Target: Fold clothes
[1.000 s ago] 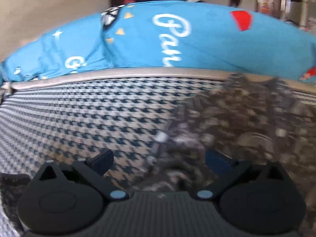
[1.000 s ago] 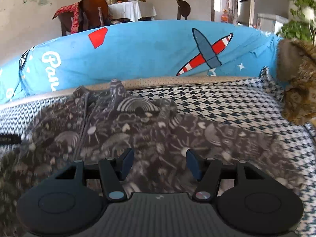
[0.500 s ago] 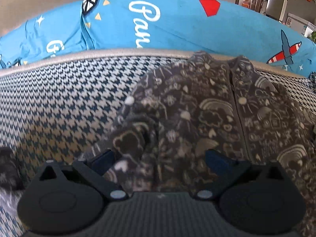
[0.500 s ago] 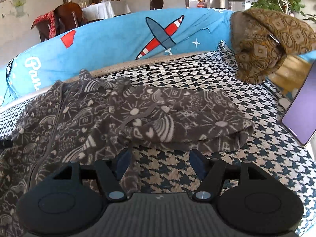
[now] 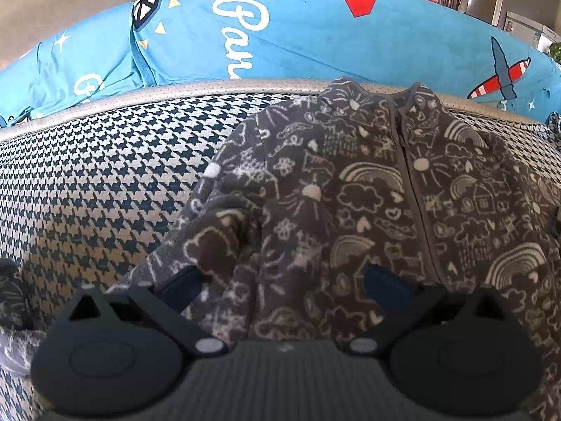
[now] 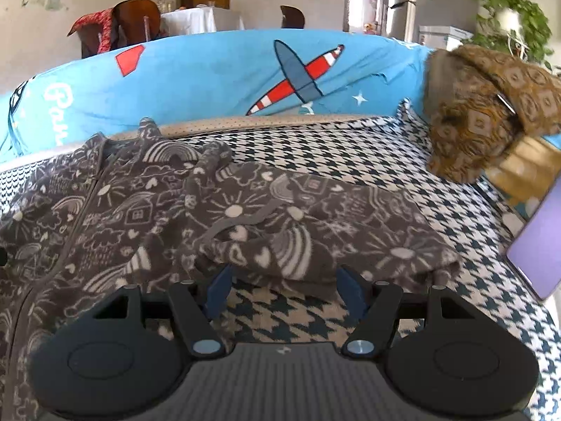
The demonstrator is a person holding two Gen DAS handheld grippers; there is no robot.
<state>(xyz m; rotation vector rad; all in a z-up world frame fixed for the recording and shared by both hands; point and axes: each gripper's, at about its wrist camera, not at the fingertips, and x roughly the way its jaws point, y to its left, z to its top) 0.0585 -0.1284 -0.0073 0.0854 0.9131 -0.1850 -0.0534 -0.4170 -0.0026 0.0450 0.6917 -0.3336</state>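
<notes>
Hand-held gripper on the right (image 6: 282, 289), jaws spread and just opened wider, empty, faces the grey doodle-print fleece jacket's (image 6: 147, 210) sleeve (image 6: 326, 224) lying crosswise just ahead on the houndstooth cover (image 6: 315, 154); left hand-held gripper (image 5: 282, 282), also spread, hovers over the other sleeve.

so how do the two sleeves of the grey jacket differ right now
The jacket's sleeve near the right gripper stretches out sideways, flat on the houndstooth cover. The sleeve near the left gripper hangs bunched against the body. The first shows its whole length to the cuff; the second's cuff end is hidden. Both share the grey doodle print, and open jaws face each.
</notes>
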